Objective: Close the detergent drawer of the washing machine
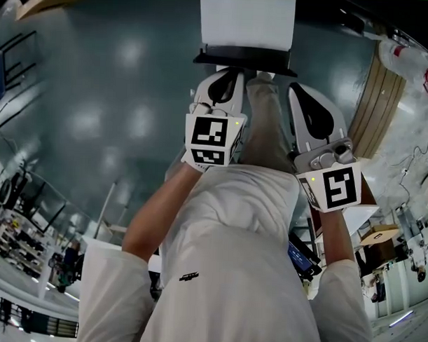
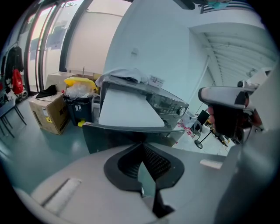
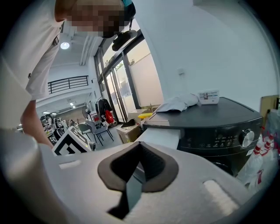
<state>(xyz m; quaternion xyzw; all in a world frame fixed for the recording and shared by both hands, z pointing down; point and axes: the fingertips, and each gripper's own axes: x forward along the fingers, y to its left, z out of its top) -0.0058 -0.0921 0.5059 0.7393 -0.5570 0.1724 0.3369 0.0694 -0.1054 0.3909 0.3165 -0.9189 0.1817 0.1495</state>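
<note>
The detergent drawer (image 1: 245, 20) stands pulled out, white on top with a dark front panel (image 1: 244, 60). In the left gripper view the drawer (image 2: 127, 109) juts from the dark washing machine (image 2: 170, 105) straight ahead of my left gripper (image 2: 141, 148), which is shut and empty. In the head view my left gripper (image 1: 233, 75) sits just under the drawer's front panel and my right gripper (image 1: 296, 91) is beside it. My right gripper (image 3: 140, 151) is shut on nothing, and the drawer (image 3: 162, 135) and washing machine (image 3: 218, 127) lie ahead of it.
A crumpled cloth (image 3: 179, 103) and a small box (image 3: 208, 96) lie on the machine's top. A cardboard box (image 2: 48, 113) and a black bin with bags (image 2: 78, 105) stand left of the machine. Plastic bags (image 3: 264, 153) sit at its right. A wooden panel (image 1: 377, 102) leans nearby.
</note>
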